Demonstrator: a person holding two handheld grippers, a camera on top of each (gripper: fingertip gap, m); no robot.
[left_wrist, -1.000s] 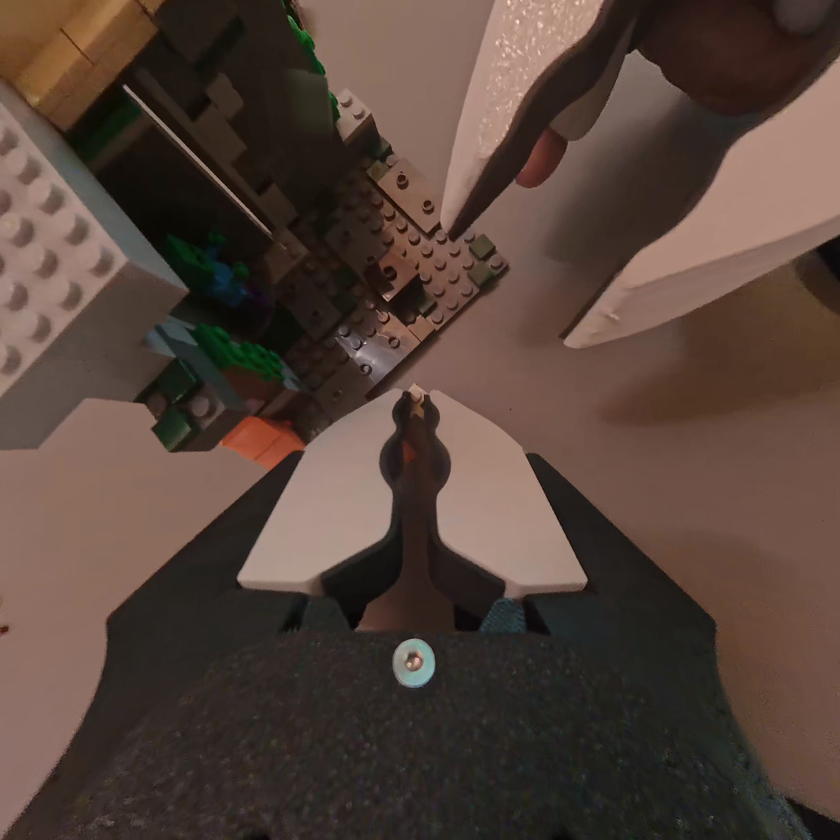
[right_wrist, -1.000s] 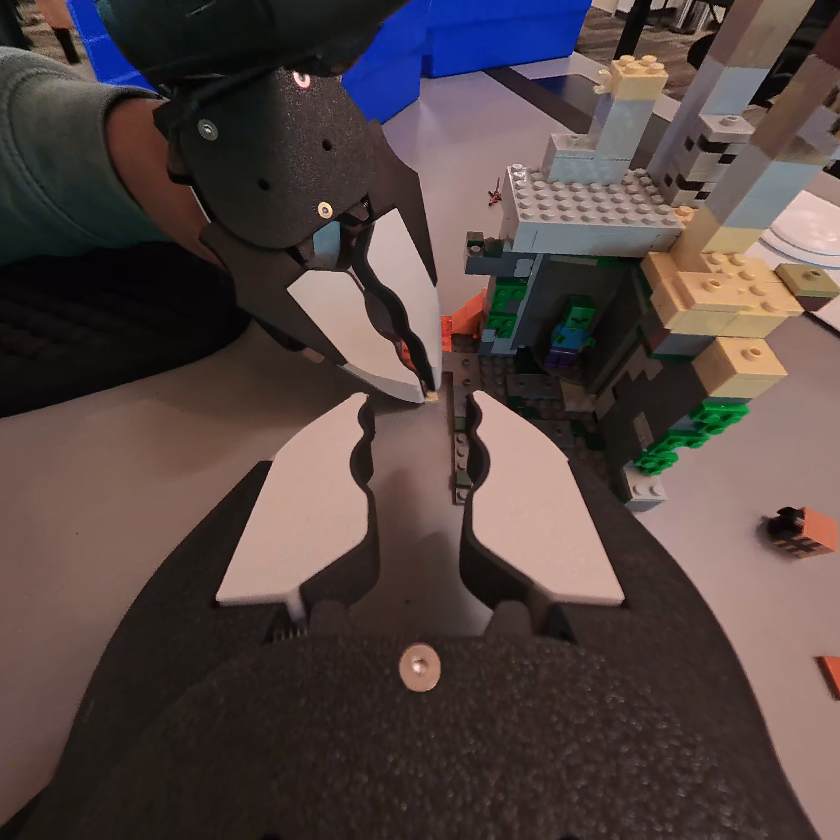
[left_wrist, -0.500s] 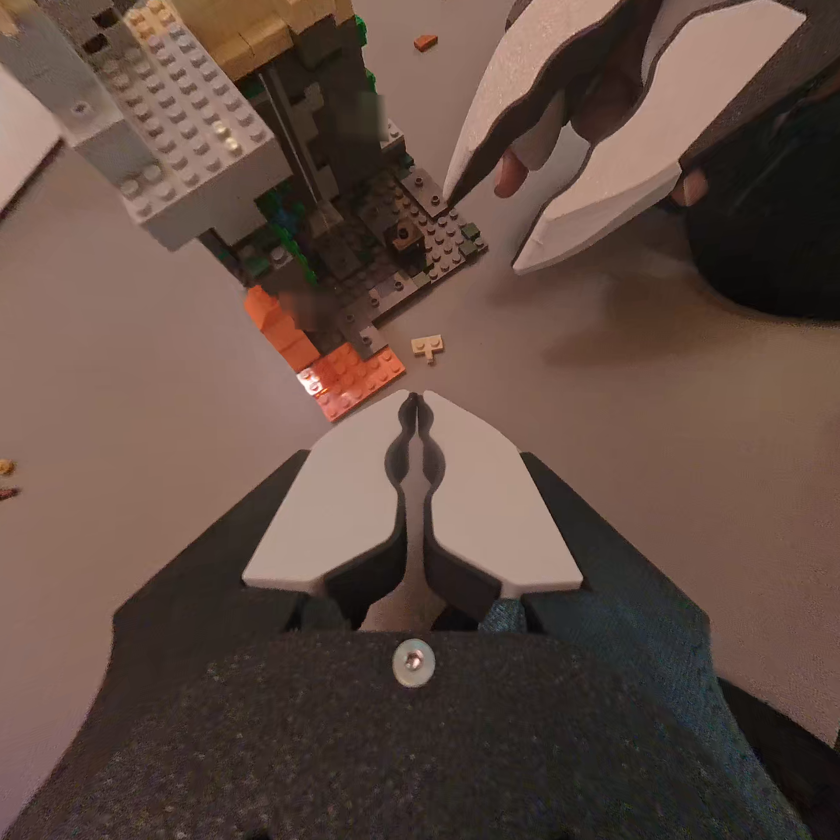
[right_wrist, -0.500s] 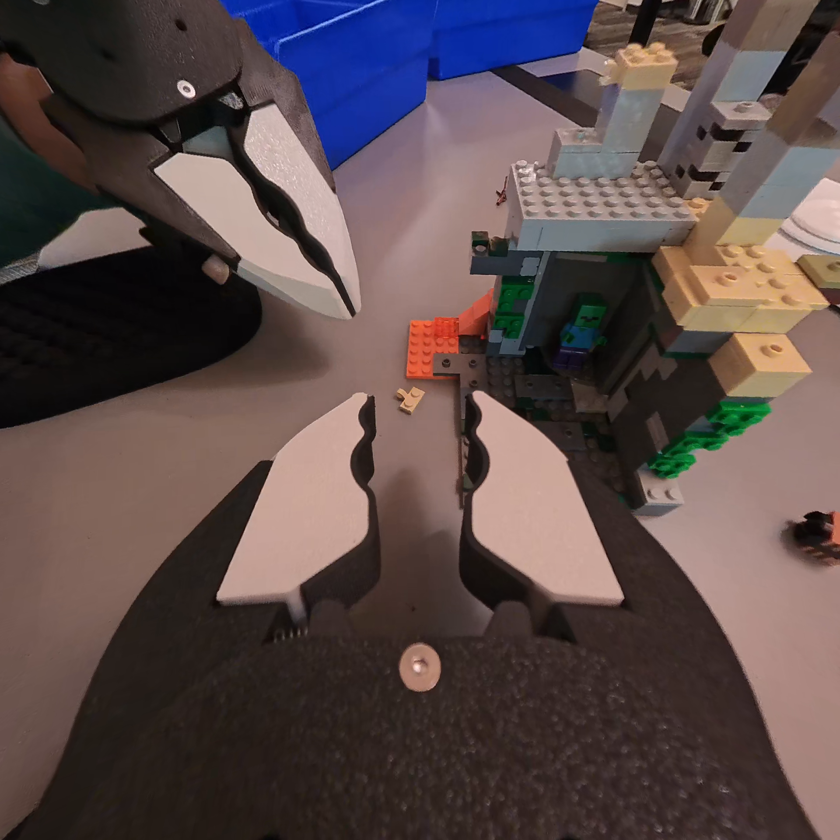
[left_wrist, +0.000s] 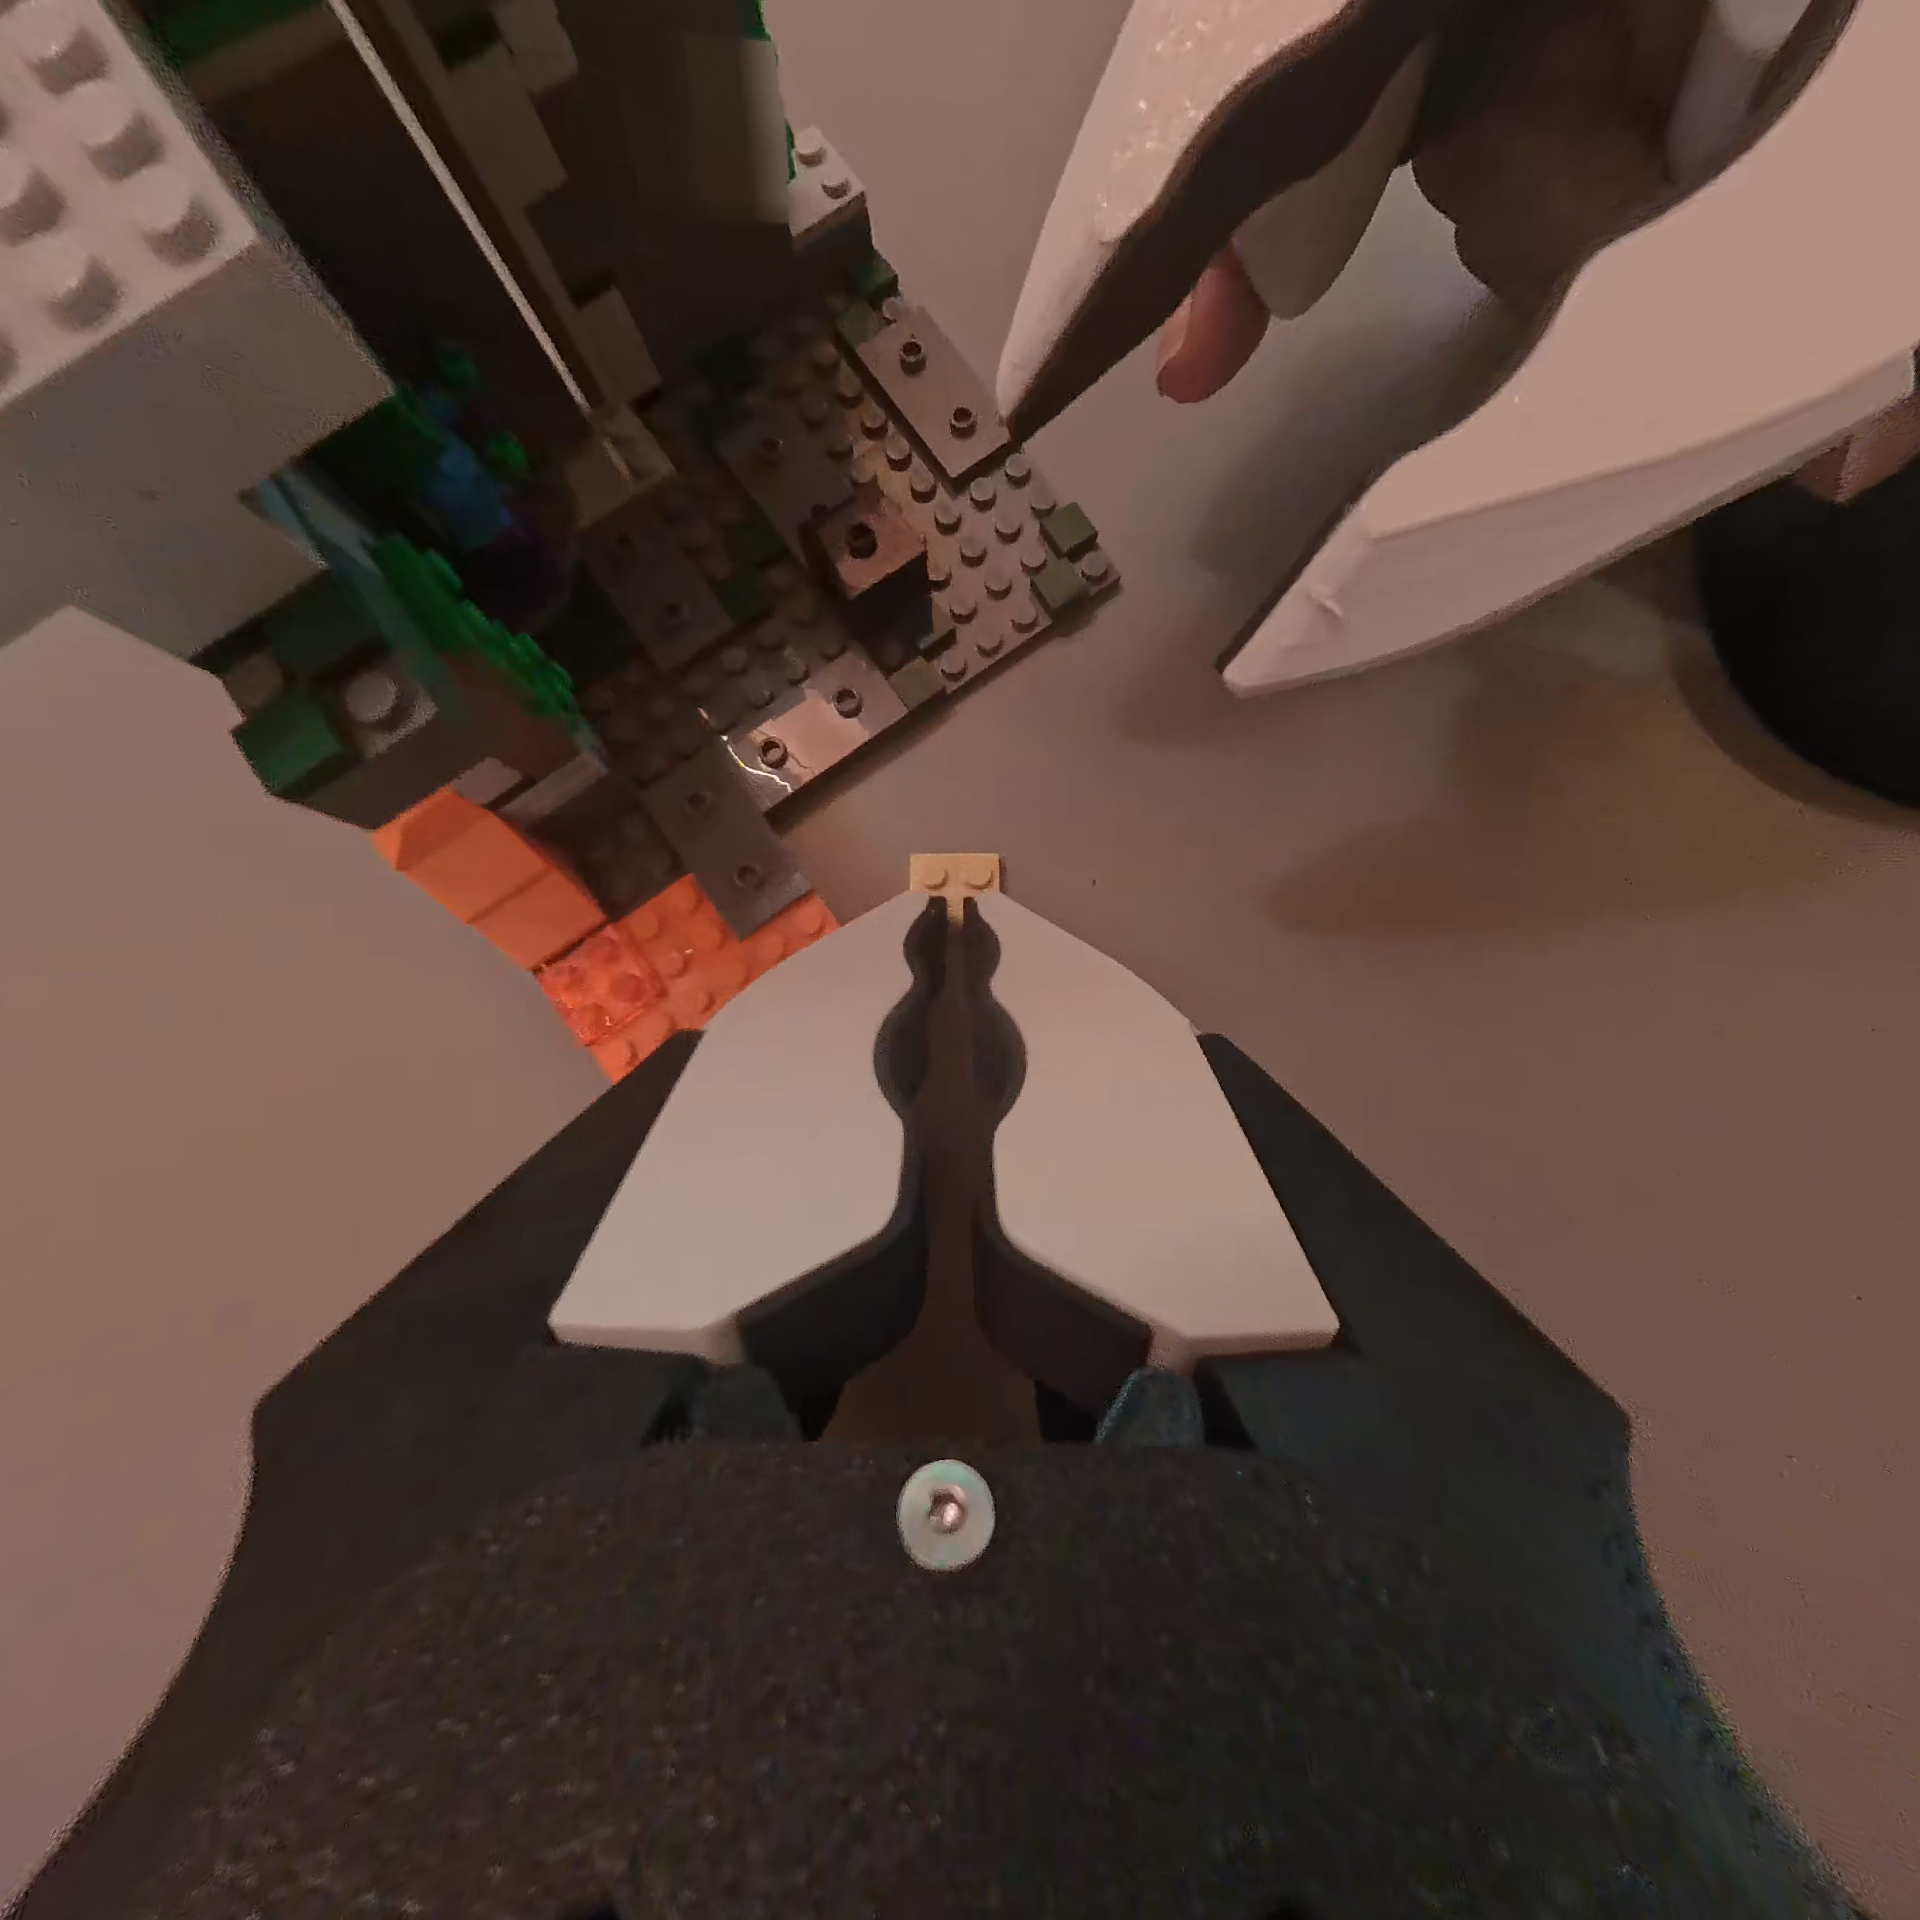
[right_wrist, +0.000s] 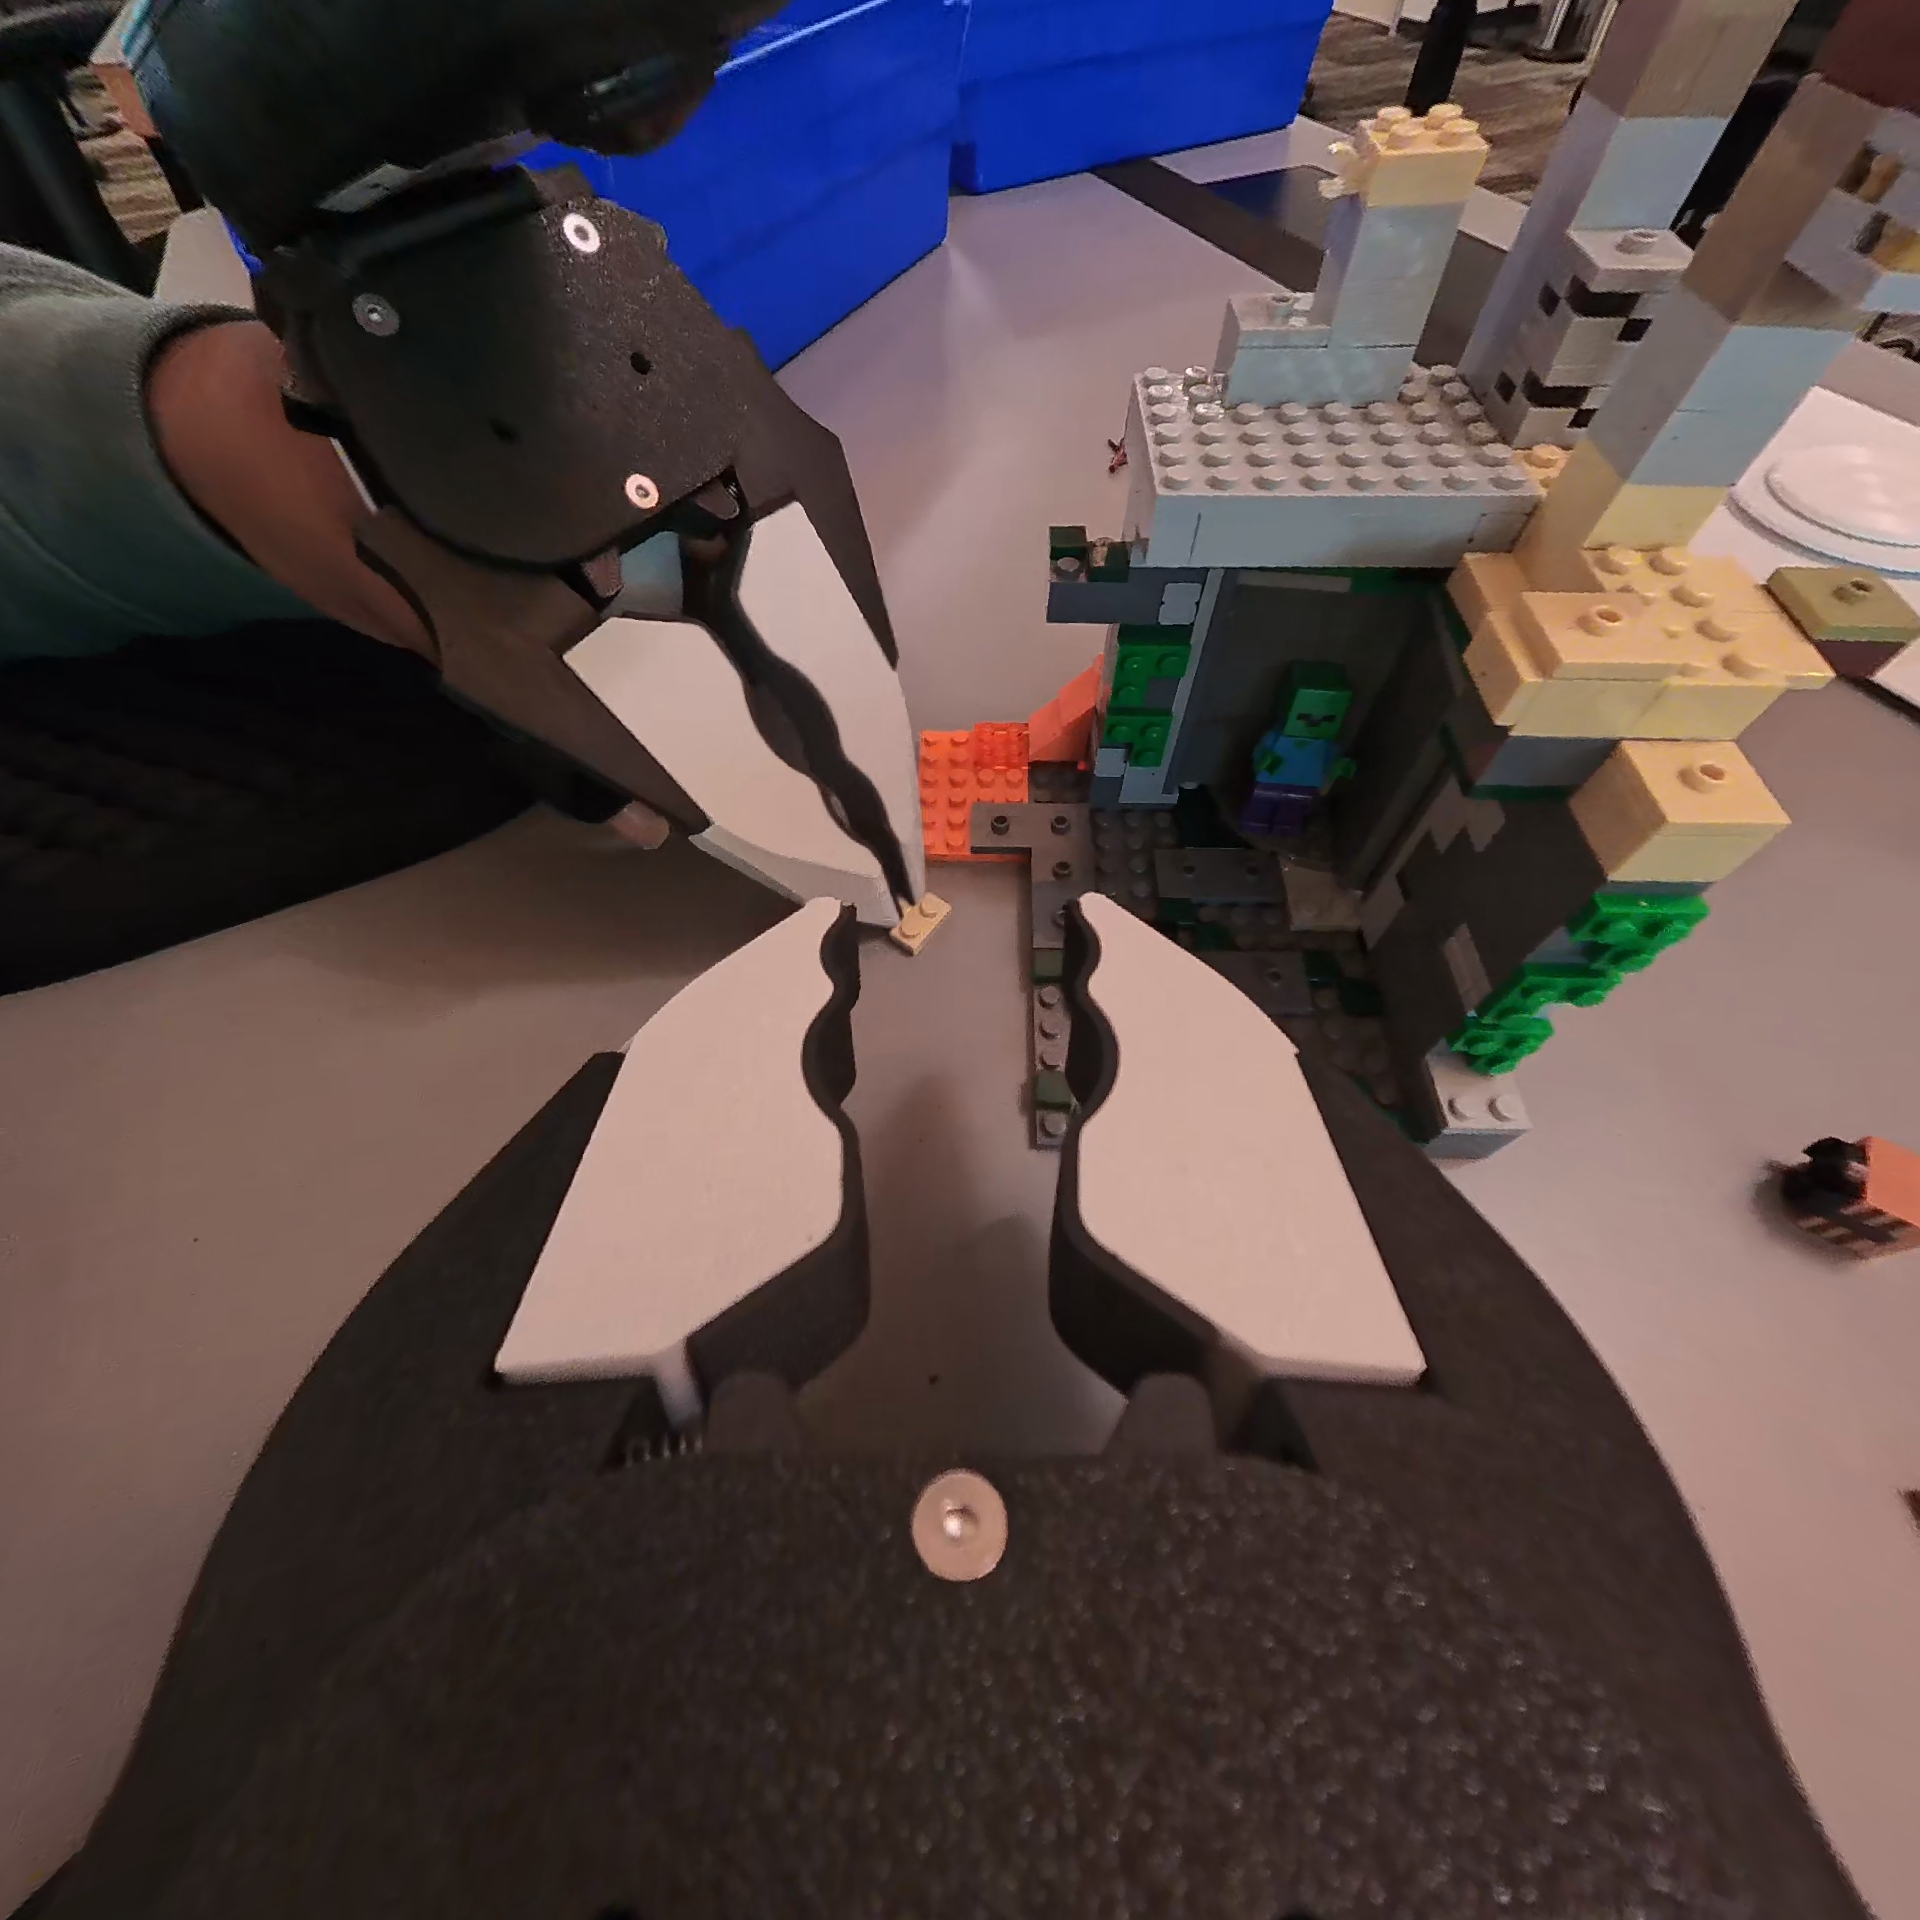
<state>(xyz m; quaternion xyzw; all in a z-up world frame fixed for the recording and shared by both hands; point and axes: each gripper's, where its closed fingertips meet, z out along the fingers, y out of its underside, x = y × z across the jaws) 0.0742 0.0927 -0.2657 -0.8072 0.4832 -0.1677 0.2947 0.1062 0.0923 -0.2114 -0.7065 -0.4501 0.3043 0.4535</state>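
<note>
Left fingers (left_wrist: 1091, 1122) pinching tan plate (left_wrist: 957, 874) – tips on table (left_wrist: 1455, 1039), right gripper (right_wrist: 961, 914) agape

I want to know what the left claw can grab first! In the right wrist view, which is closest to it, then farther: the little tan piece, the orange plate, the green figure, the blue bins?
From the left gripper:
1. Tan piece, right at its tips on the table.
2. Orange plate, just behind.
3. Green figure, off to the right inside the brick building.
4. Blue bins, far at the back.
</note>
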